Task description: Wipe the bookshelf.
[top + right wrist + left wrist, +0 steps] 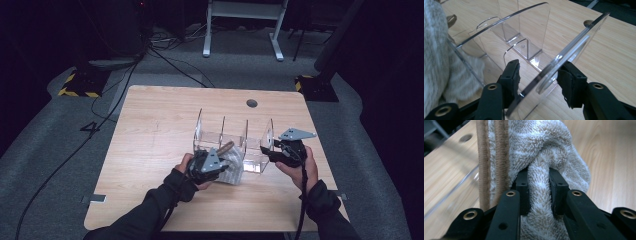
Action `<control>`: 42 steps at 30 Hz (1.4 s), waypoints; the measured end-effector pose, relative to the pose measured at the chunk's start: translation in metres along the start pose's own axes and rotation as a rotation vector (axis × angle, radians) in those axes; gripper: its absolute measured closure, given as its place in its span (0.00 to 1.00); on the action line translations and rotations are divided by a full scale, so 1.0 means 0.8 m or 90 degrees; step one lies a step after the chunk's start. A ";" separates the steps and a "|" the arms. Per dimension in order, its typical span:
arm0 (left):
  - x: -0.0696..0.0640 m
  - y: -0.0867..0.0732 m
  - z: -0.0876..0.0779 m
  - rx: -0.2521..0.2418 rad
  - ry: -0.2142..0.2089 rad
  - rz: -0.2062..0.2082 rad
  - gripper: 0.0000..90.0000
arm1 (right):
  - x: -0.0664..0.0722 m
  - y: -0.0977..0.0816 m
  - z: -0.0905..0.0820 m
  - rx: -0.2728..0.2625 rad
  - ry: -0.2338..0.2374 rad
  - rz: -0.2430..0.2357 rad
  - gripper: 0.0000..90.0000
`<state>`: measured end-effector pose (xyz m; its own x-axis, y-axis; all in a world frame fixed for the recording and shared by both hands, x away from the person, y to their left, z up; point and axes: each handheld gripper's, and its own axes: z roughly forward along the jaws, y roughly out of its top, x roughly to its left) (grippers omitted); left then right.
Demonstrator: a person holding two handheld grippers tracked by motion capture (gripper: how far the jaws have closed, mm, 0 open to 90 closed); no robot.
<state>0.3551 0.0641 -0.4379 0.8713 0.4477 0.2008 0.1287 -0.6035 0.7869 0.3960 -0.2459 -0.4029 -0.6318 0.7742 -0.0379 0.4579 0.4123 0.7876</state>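
Left gripper (539,192) pinches towel (544,150); right gripper (540,76) jaws spread, straddling clear organizer (564,57) wall.

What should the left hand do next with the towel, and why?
Probably ease the towel up and over into the near slot of the clear rack. The left gripper is clamped on a fold of it right beside the rack, while the right gripper straddles the end wall, seemingly to steady it.
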 end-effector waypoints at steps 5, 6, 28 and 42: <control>0.021 -0.026 -0.033 0.005 0.037 -0.033 0.82 | 0.000 0.001 -0.001 0.001 0.005 0.009 0.54; 0.025 -0.033 -0.040 0.004 0.045 -0.041 0.82 | 0.000 0.002 -0.001 0.002 0.009 0.009 0.54; 0.081 -0.061 -0.060 0.020 0.160 -0.077 0.82 | 0.014 0.005 -0.022 -0.027 0.096 -0.032 0.43; 0.087 -0.051 -0.057 -0.019 0.133 -0.098 0.82 | 0.020 -0.002 -0.014 -0.011 0.121 -0.067 0.48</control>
<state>0.3887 0.1500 -0.4298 0.7249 0.6619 0.1909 0.2362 -0.4992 0.8336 0.3781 -0.2392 -0.3980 -0.7830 0.6221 -0.0048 0.3738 0.4766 0.7957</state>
